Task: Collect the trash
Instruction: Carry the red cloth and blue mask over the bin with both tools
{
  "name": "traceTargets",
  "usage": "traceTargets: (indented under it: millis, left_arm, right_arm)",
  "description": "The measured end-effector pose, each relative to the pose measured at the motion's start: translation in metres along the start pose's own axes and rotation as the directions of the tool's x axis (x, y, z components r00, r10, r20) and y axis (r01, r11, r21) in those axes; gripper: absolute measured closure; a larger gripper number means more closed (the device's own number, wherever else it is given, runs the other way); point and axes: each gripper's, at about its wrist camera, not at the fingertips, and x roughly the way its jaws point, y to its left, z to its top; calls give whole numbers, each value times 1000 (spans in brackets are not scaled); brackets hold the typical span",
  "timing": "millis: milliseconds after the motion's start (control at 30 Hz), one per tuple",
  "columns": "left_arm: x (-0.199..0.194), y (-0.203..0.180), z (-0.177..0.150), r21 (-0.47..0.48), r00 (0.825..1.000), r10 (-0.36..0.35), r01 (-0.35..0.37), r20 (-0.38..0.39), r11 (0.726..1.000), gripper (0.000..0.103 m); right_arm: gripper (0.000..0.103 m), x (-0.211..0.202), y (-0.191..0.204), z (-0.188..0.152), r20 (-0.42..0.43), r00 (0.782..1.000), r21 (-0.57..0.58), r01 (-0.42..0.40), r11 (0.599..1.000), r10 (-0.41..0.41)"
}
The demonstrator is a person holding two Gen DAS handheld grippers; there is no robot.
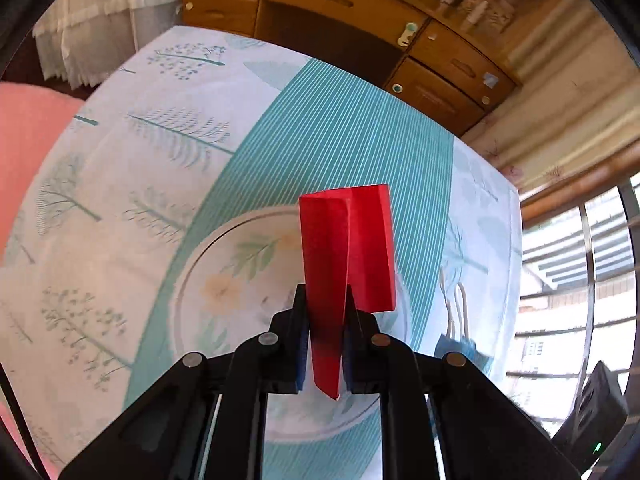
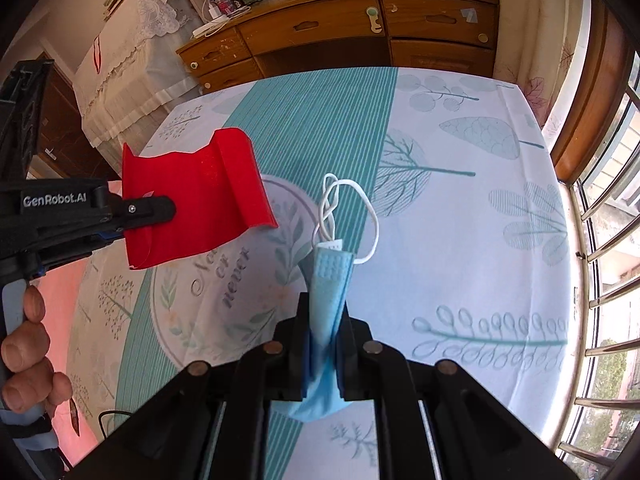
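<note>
Trash in both grips above the worktop [image 2: 460, 208].
My left gripper [image 1: 326, 300] fingers pinch folded red paper [image 1: 344, 248]; my right gripper [image 2: 324, 312] fingers clamp a crumpled blue face mask [image 2: 330, 280], white loops dangling.

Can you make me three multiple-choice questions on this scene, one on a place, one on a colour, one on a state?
1. What is under the red paper?
A. a drawer
B. a tablecloth with a round flower print
C. a window sill

2. What colour is the face mask?
A. light blue
B. black
C. yellow

3. How is the right gripper?
A. wide open and empty
B. shut on the face mask
C. shut on the red paper

Answers:
1 B, the paper hangs in the left gripper over the tablecloth.
2 A, its fabric is pale blue with white loops.
3 B, its fingers pinch the mask.
</note>
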Motion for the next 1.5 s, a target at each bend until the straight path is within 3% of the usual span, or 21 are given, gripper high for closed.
traceTargets:
  millis: [500,767,967,1200,1500]
  left_arm:
    - [-136,103,-154,249,998,-58,51,20,967,92]
    - [-206,166,-239,378,993,-112,87,44,922,92]
    - [-248,193,-290,465,991,-129,97,39,880,92]
    - [-261,206,-343,505,993,-118,102,0,857,92]
    - [-213,206,-397,490,994,-26,75,-106,869,92]
  right_arm:
    - [94,-85,130,-146,55,998,74,25,997,-29]
    - [94,-127,209,-248,112,993,158,28,987,-46]
    - [94,-149,247,-305,72,996,168,45,985,-58]
    - [94,-159,255,-357,1,997,176,77,981,-78]
    - [94,-148,227,-407,-67,996,248,67,966,-52]
